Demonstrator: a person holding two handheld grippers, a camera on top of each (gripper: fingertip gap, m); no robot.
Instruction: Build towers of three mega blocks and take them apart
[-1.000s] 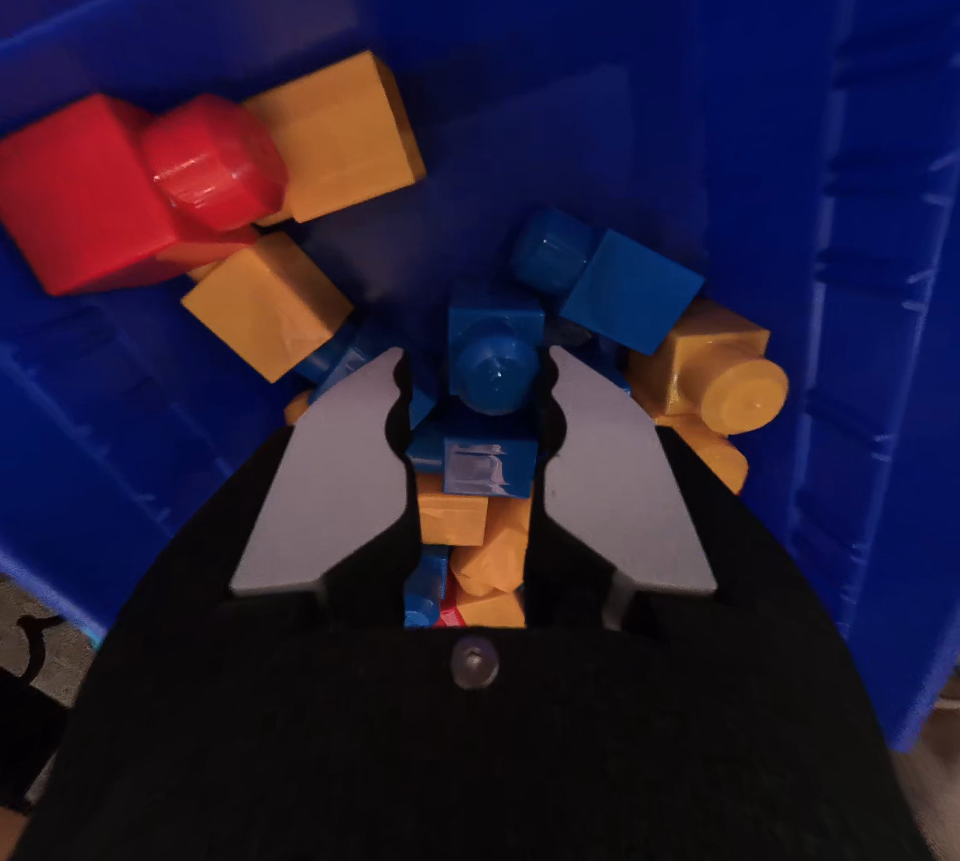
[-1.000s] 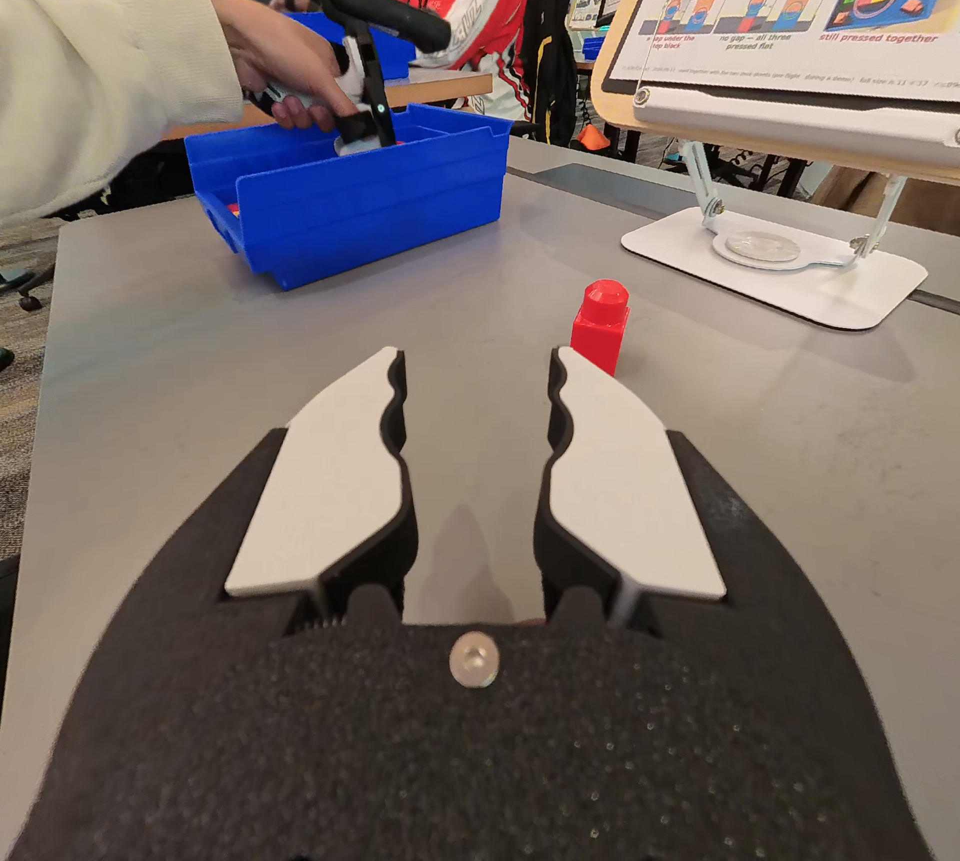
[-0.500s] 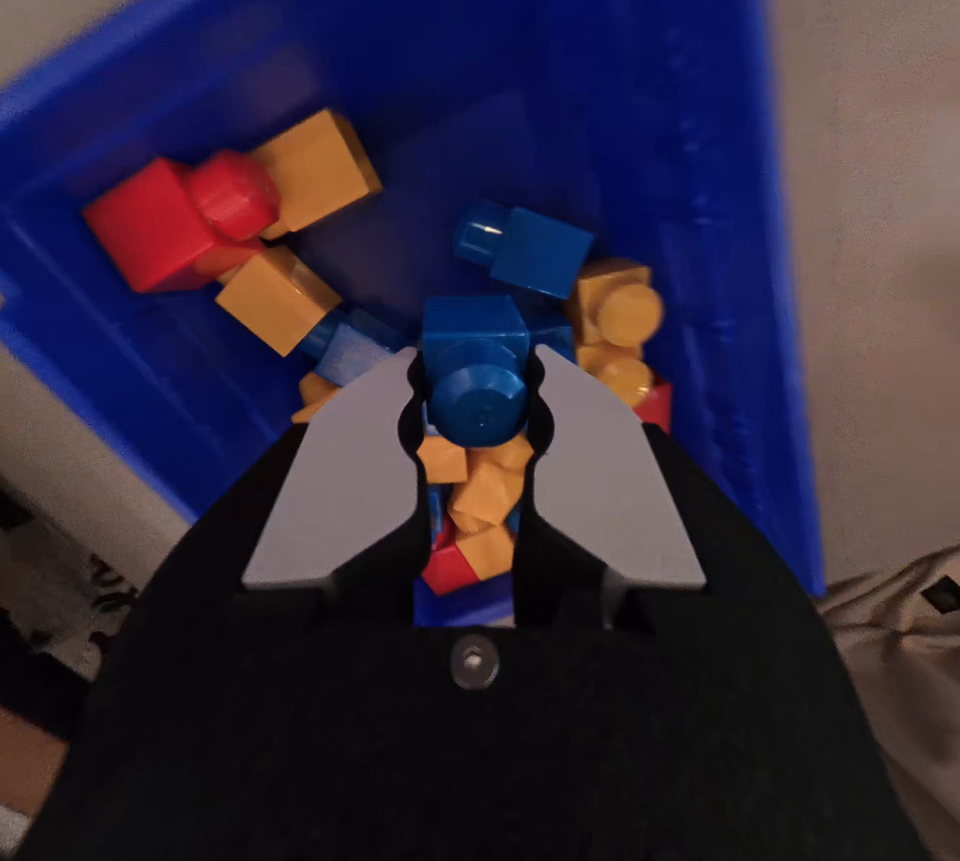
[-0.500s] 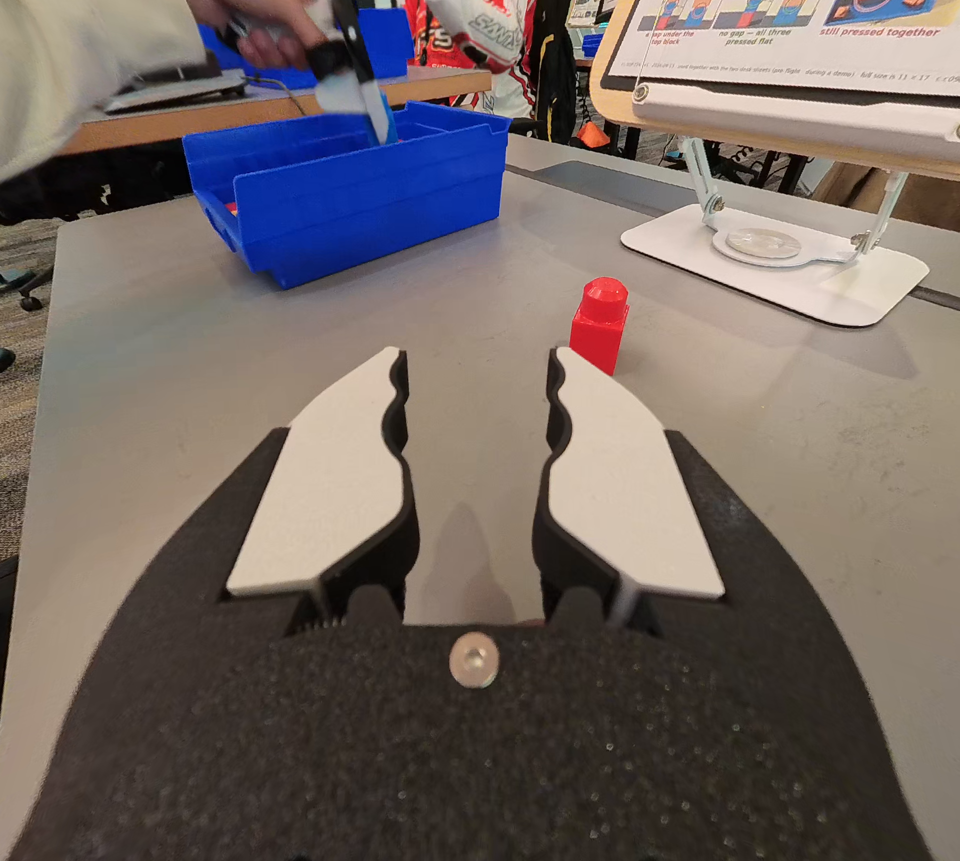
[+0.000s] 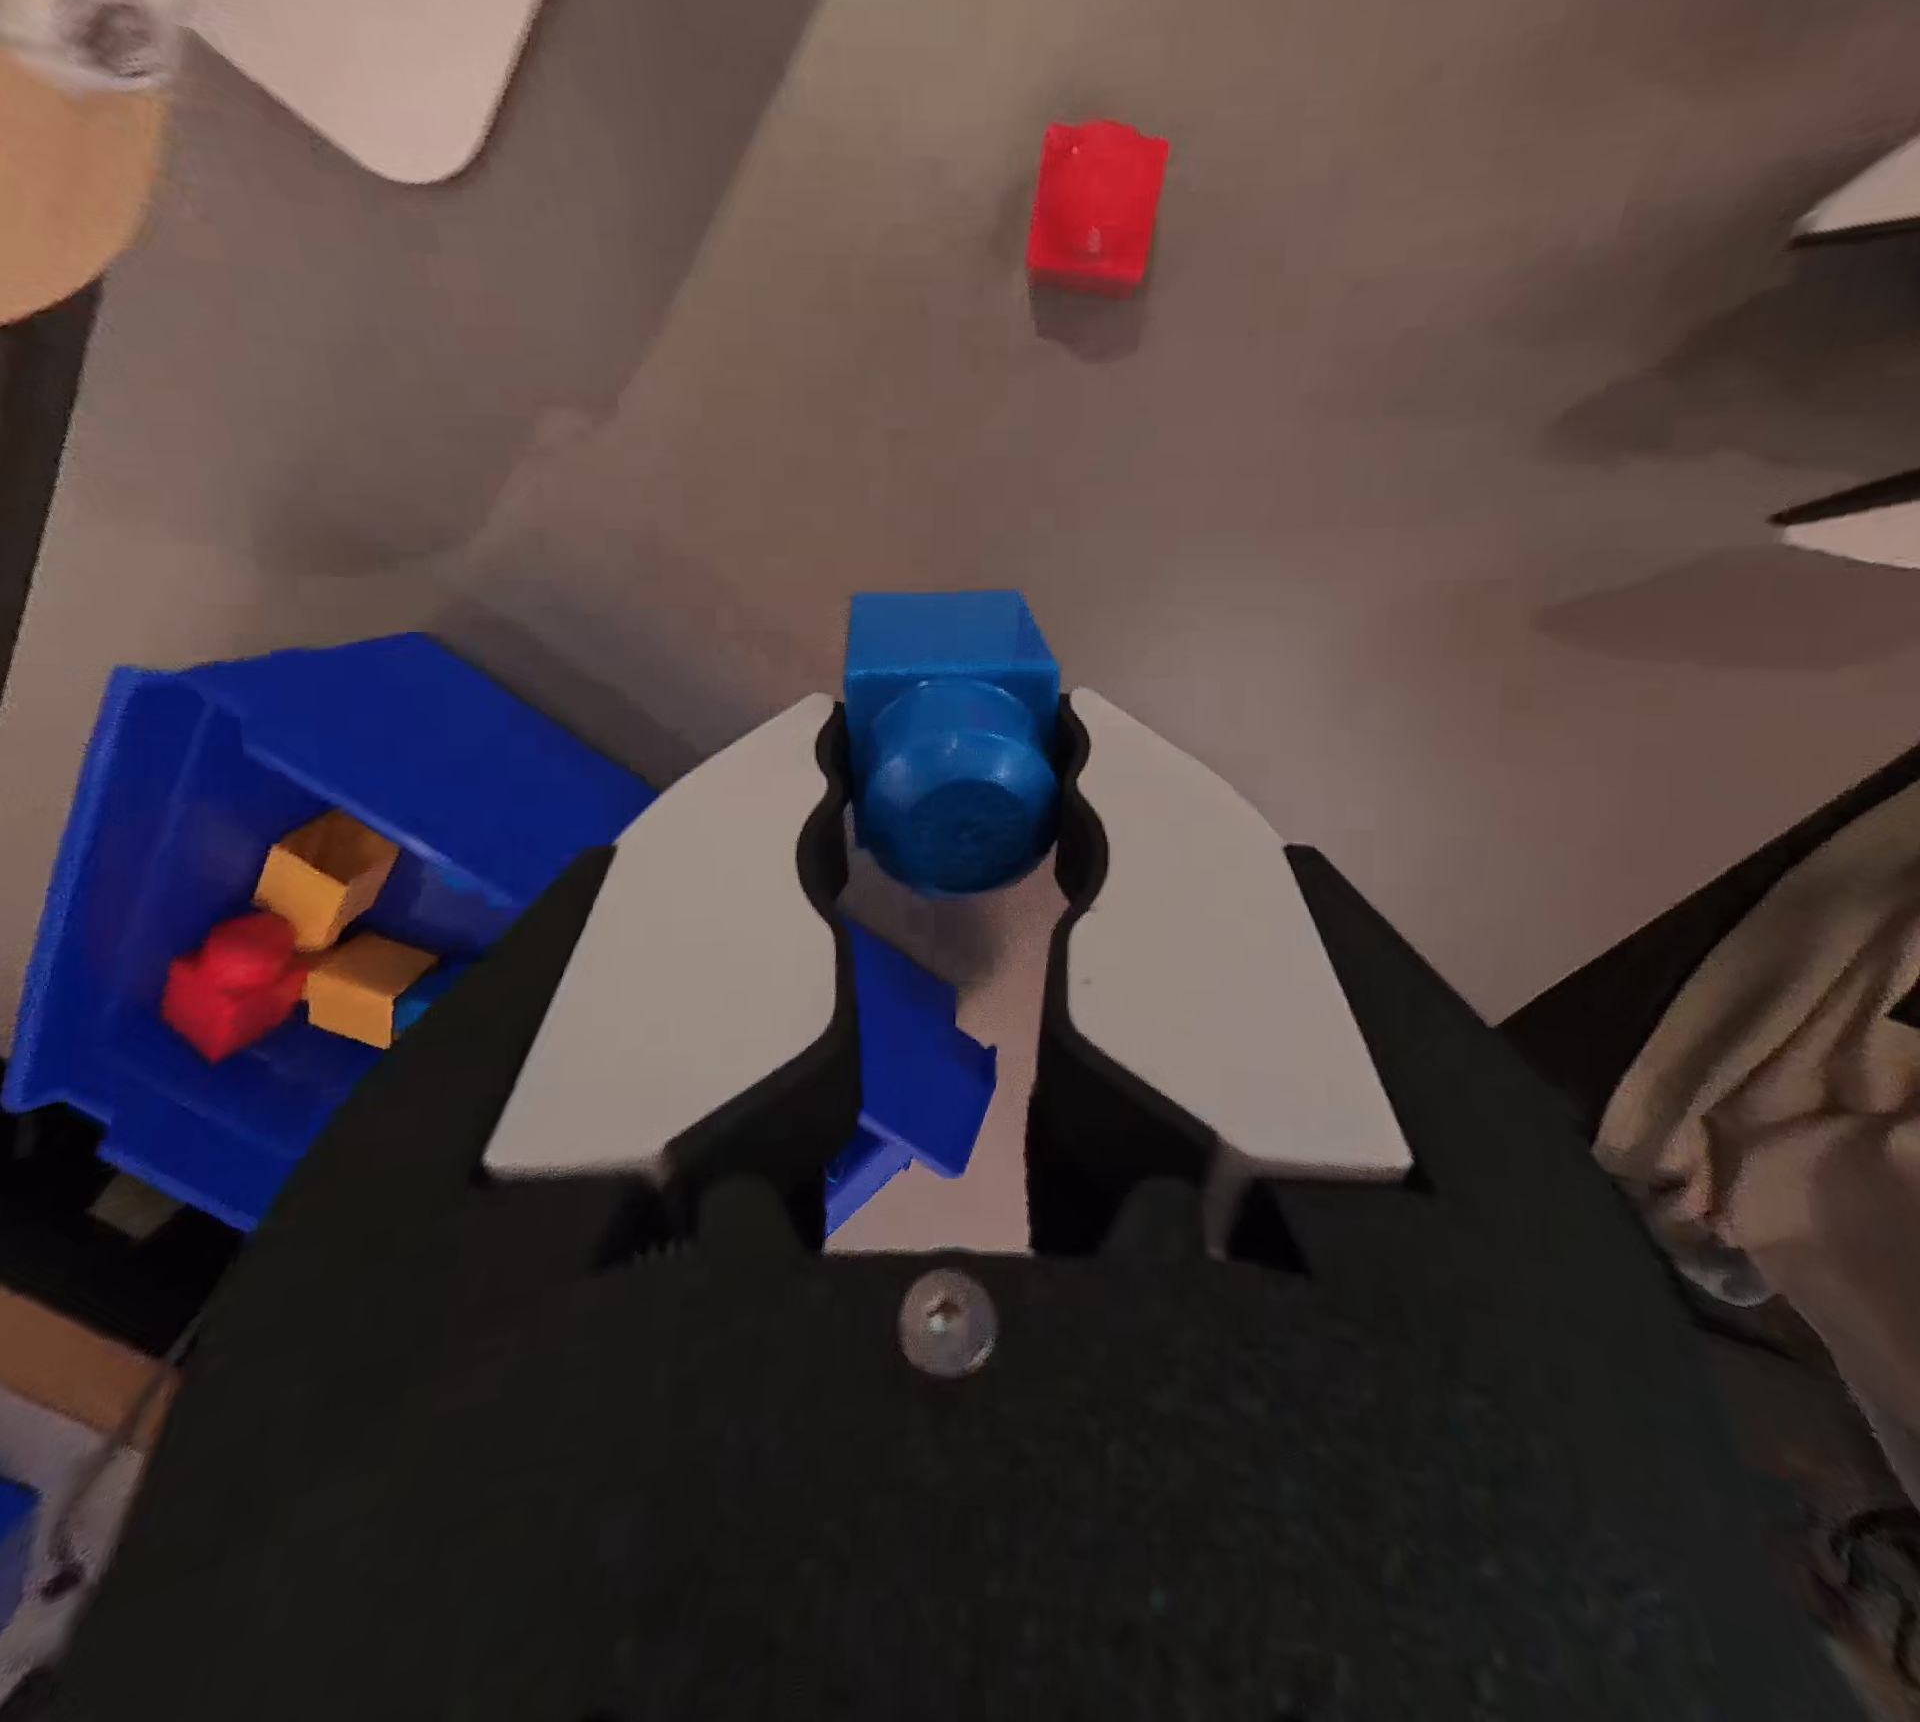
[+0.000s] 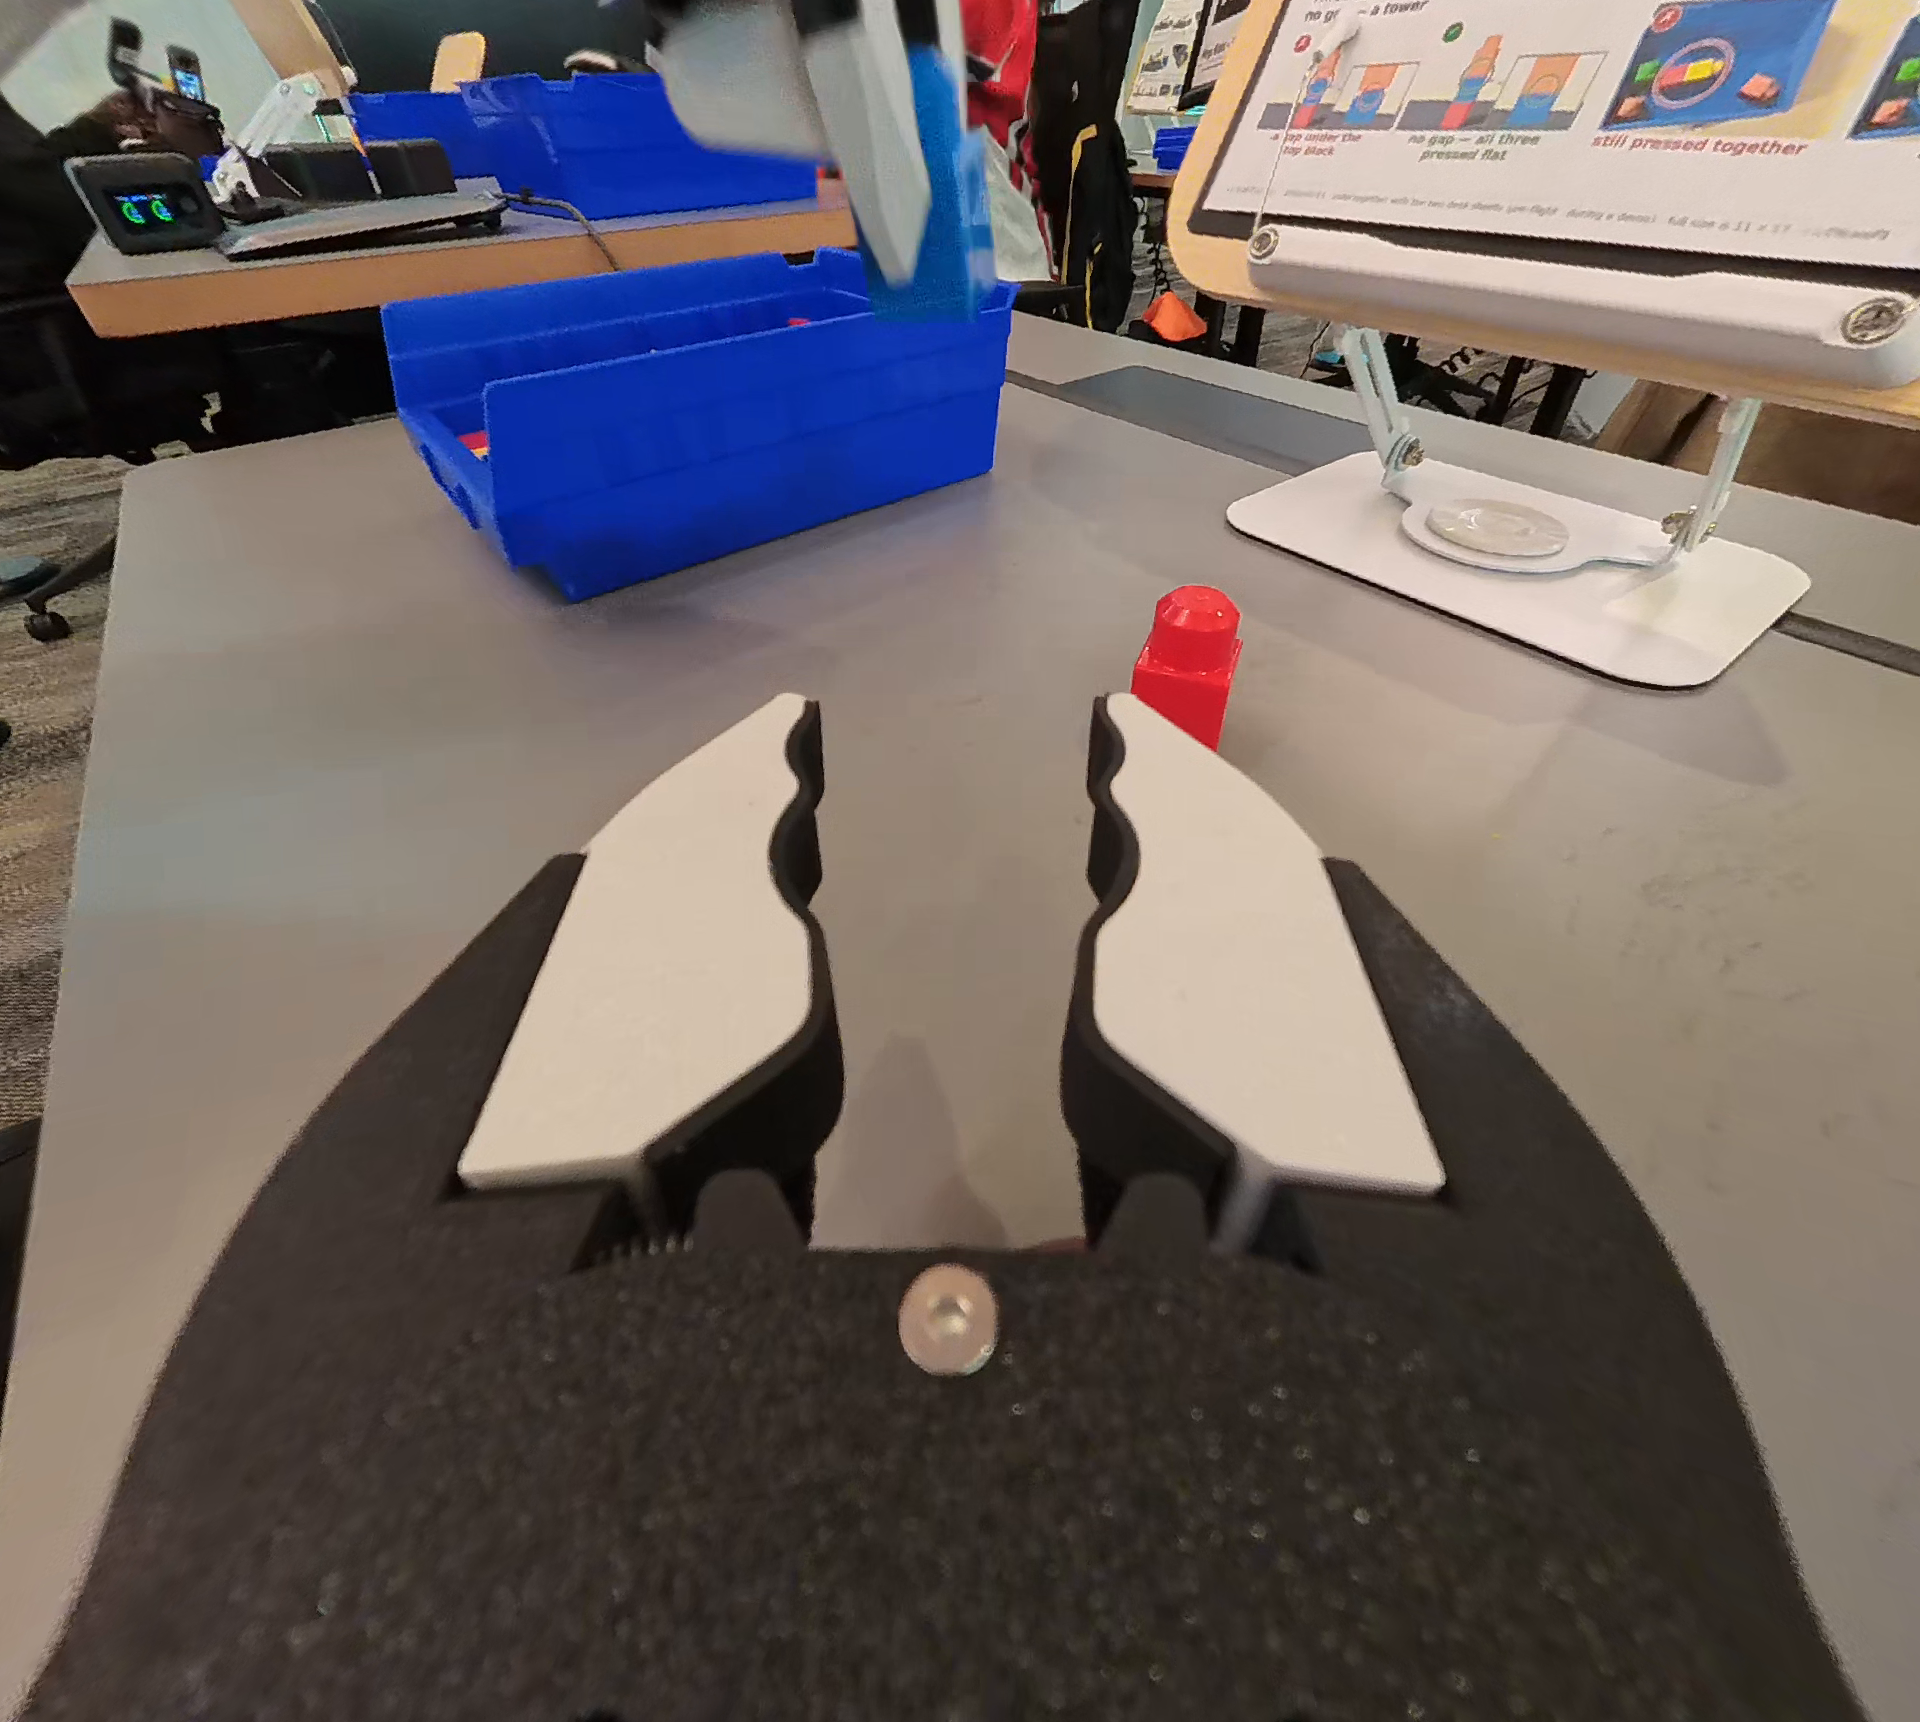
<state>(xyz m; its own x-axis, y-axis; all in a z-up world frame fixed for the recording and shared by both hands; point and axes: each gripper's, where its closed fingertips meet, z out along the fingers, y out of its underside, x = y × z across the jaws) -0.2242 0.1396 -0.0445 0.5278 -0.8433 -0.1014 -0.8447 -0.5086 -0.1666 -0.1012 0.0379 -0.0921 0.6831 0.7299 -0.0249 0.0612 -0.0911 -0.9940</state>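
My left gripper [image 5: 951, 773] is shut on a blue block [image 5: 951, 737], its stud facing the camera, and holds it in the air above the grey table [image 5: 1299, 477]. It also shows in the right wrist view [image 6: 914, 218], high over the blue bin [image 6: 707, 415], with the blue block [image 6: 951, 197] between its fingers. A red block [image 6: 1184, 664] stands upright on the table; it also shows in the left wrist view [image 5: 1098, 218]. My right gripper [image 6: 951, 737] is open and empty, low over the table, with the red block just beyond its right fingertip.
The blue bin [image 5: 239, 737] holds red and orange blocks [image 5: 301, 955]. A white stand [image 6: 1517, 560] carrying an instruction board [image 6: 1621, 41] is at the back right. Other desks with blue bins stand behind.
My left gripper closed on the blue block inside the bin, lifted it out and moved it over the table. My right gripper has barely moved.
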